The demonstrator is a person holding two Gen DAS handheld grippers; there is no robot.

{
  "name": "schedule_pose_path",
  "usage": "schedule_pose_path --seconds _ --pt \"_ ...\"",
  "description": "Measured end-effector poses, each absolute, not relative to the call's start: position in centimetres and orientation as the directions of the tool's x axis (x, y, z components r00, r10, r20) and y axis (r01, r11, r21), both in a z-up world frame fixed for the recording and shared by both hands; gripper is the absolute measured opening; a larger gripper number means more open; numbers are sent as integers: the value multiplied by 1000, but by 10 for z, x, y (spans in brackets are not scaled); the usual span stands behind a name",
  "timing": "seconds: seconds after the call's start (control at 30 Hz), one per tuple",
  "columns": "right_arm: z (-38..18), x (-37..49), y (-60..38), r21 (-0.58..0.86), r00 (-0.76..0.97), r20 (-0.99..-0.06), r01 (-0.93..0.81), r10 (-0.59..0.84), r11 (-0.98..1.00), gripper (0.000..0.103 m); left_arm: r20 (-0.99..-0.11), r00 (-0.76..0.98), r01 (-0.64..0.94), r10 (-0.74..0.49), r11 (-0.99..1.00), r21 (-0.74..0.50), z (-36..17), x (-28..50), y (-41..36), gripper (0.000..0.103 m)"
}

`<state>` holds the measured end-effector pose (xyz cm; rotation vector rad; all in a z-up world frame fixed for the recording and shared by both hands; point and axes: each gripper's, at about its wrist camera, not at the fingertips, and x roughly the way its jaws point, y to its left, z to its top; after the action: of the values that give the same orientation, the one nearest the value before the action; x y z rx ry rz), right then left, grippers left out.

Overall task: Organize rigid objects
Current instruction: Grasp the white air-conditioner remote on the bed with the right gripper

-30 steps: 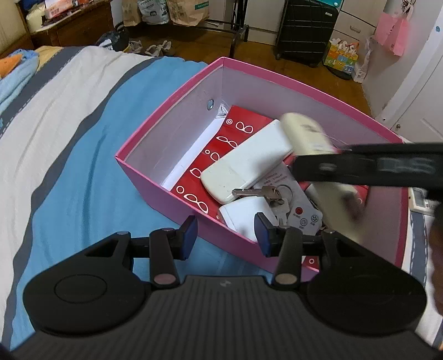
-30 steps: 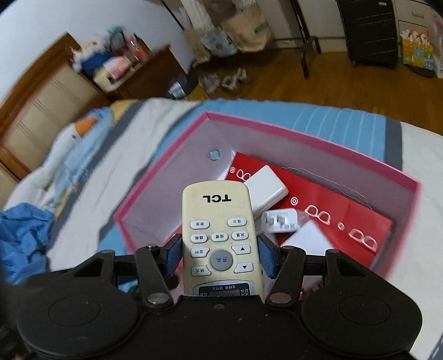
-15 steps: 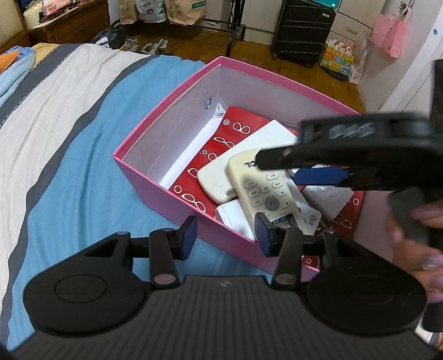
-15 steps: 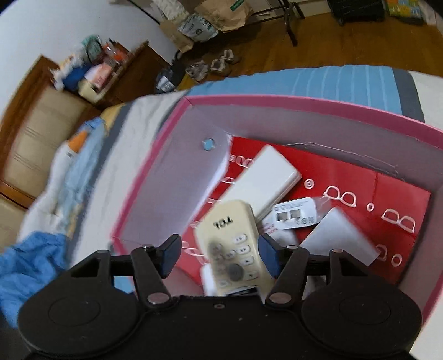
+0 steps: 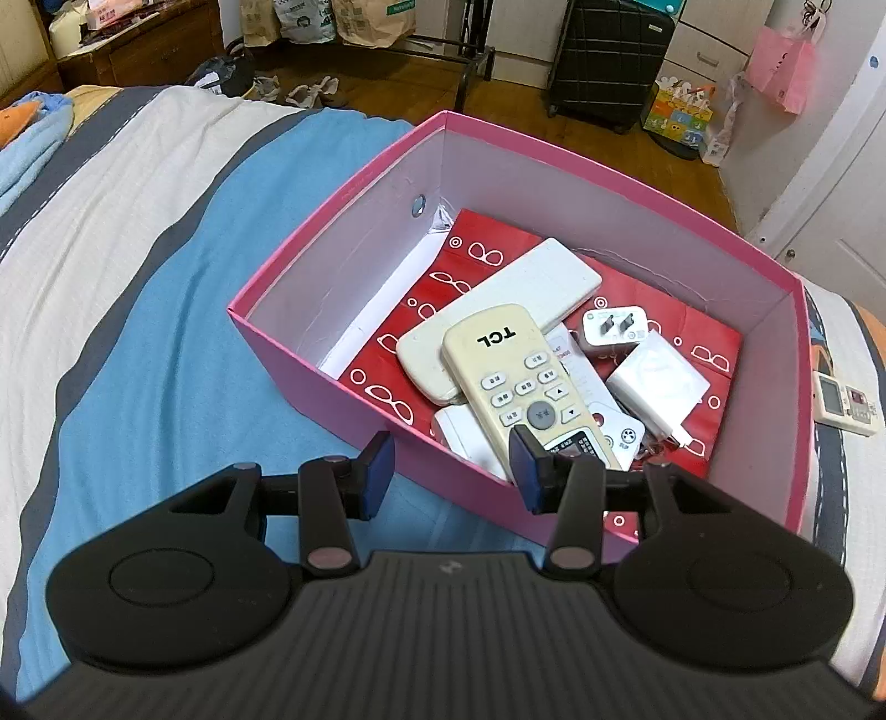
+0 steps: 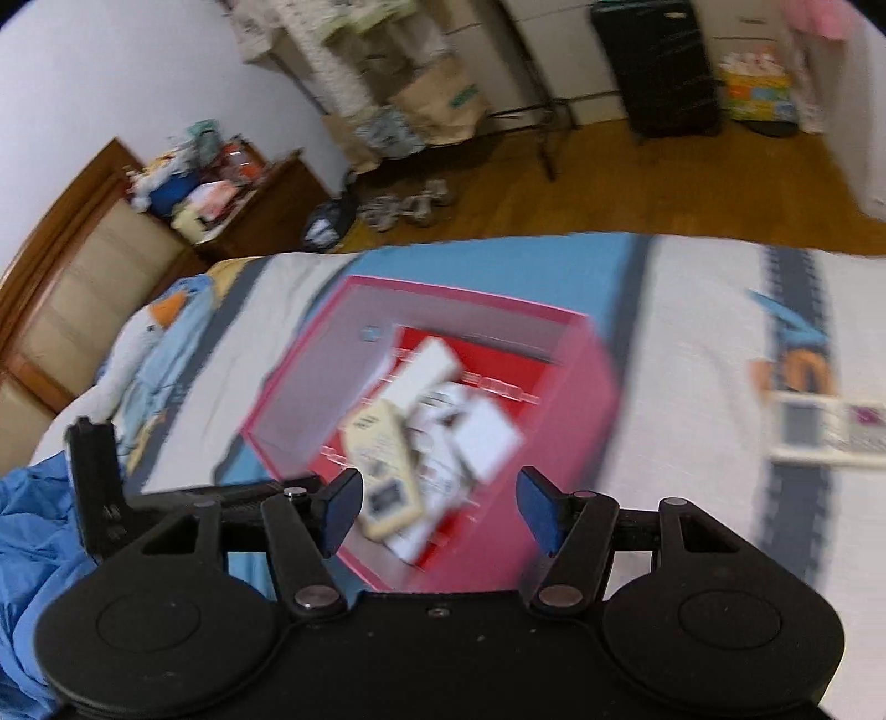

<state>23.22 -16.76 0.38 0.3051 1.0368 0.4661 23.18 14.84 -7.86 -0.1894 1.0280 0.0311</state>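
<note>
A pink box [image 5: 609, 171] stands on the bed. Inside it a cream TCL remote [image 5: 509, 365] lies face up across a white remote [image 5: 526, 288], beside a plug adapter [image 5: 614, 329] and a white charger block [image 5: 659, 387]. My left gripper [image 5: 451, 471] hangs over the box's near wall, open, one finger outside and one above the contents, pressing nothing. In the blurred right wrist view my right gripper [image 6: 437, 509] is open and empty, drawn back above the box [image 6: 465, 293]; the TCL remote [image 6: 382, 443] lies below it. Another small remote [image 5: 844, 404] [image 6: 825, 432] lies on the bedspread right of the box.
A blue, white and grey striped bedspread [image 5: 138, 249] surrounds the box. Blue cloth [image 6: 33, 543] is bunched at the left. Beyond the bed's edge are a wooden floor, a black suitcase [image 5: 614, 55], paper bags and a cluttered wooden cabinet [image 5: 138, 50].
My right gripper let go of the TCL remote, which now lies in the box, then pulled up and away to the right. The left gripper has stayed put.
</note>
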Motion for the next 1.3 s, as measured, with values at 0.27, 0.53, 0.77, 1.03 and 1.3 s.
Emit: schedule_pose_path --seconds 0.27,0.53,0.77,1.03,1.3 --pt "-32 229 -262 504 477 -771 51 422 862 68 -857 513 -120 -48 985 -127 -78 232 146 44" --pt "-92 237 -335 533 565 -769 309 299 788 68 -855 516 -121 -44 985 -124 -79 230 146 44" --pt "-124 278 -341 438 511 -840 445 180 781 70 -857 514 -119 -45 985 -123 -79 231 145 44" --pt "-130 318 -337 302 507 -862 529 -9 793 85 -855 516 -115 -51 985 -129 -78 234 146 44" --pt "-138 327 -305 167 581 -813 308 -46 937 94 -856 515 -116 -49 985 -126 -78 235 146 44"
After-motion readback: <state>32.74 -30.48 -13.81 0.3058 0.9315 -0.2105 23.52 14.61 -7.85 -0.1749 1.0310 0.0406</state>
